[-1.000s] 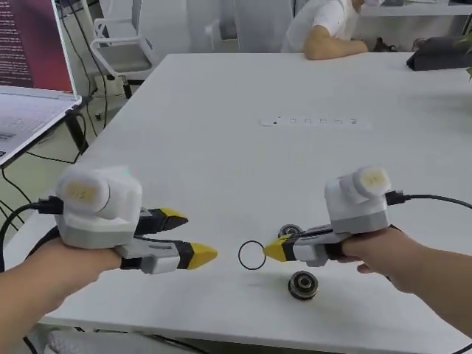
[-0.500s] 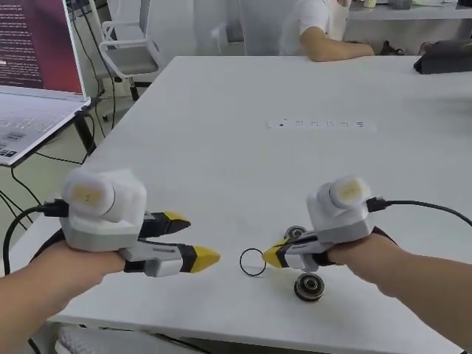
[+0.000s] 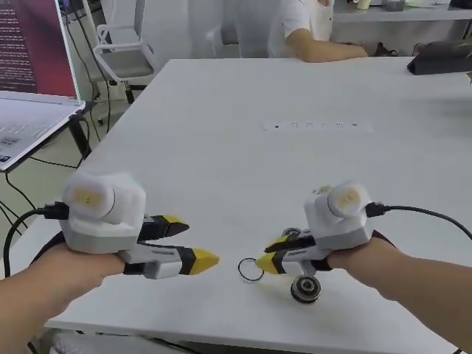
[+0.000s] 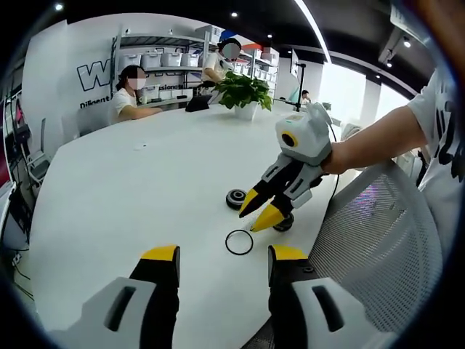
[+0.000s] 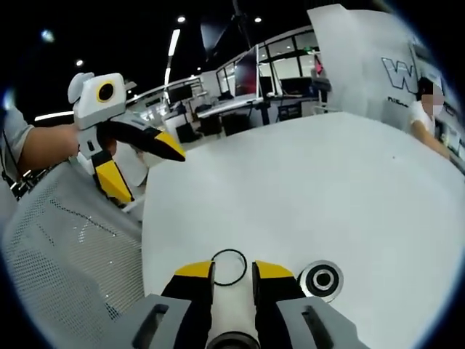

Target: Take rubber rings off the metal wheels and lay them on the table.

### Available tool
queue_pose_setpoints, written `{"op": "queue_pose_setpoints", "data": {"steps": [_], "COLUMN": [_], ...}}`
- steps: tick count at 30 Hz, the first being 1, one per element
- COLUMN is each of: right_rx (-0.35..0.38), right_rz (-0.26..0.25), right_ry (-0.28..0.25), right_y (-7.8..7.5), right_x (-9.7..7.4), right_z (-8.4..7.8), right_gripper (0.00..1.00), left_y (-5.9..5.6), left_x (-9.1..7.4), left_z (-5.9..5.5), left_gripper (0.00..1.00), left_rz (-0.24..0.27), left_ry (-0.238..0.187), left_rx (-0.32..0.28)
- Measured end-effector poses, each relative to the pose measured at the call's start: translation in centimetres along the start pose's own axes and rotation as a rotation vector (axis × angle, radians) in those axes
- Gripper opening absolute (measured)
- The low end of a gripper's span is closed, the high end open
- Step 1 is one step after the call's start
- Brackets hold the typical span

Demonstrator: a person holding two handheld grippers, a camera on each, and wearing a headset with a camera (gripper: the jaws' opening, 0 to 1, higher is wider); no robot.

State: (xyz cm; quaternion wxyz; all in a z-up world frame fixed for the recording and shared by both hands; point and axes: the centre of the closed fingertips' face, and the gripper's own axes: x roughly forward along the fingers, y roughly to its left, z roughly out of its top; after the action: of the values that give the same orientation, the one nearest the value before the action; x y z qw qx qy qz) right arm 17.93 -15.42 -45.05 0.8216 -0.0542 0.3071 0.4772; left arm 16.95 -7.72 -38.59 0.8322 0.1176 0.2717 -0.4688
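Flat on the table (image 3: 221, 147) near its front edge, rubber ring (image 3: 250, 269) just ahead of the right gripper (image 3: 271, 253), jaws slightly apart, metal wheel (image 3: 304, 288) just beside that gripper; left gripper (image 3: 193, 239) farther along the edge, jaws wide apart.

Bright, even light; fisheye edges perhaps blurred.

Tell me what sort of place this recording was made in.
Probably an open-plan office or lab workspace: a large white table shared with a seated person, a laptop on a side stand, and shelves of storage bins along the wall.
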Motion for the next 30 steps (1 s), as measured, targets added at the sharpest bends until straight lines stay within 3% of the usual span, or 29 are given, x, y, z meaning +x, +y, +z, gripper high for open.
{"op": "queue_pose_setpoints", "data": {"steps": [9,23,30], "right_rx": [0.024,0.041,0.045], "right_rz": [0.022,0.002,-0.013], "right_ry": [-0.093,-0.165,-0.176], "right_y": [0.3,-0.6,-0.8], "right_x": [-2.1,-6.6,-8.4], "right_z": [1.8,2.4,1.8], "right_gripper": [0.22,0.25,0.27], "left_y": [-0.4,-2.0,-3.1], "left_x": [0.6,2.7,4.1], "left_z": [0.8,2.6,3.5], "left_gripper": [0.45,0.45,0.45], "left_rz": [-0.013,-0.061,-0.096], "left_ry": [-0.002,-0.004,0.002], "left_rx": [0.012,0.055,0.089]}}
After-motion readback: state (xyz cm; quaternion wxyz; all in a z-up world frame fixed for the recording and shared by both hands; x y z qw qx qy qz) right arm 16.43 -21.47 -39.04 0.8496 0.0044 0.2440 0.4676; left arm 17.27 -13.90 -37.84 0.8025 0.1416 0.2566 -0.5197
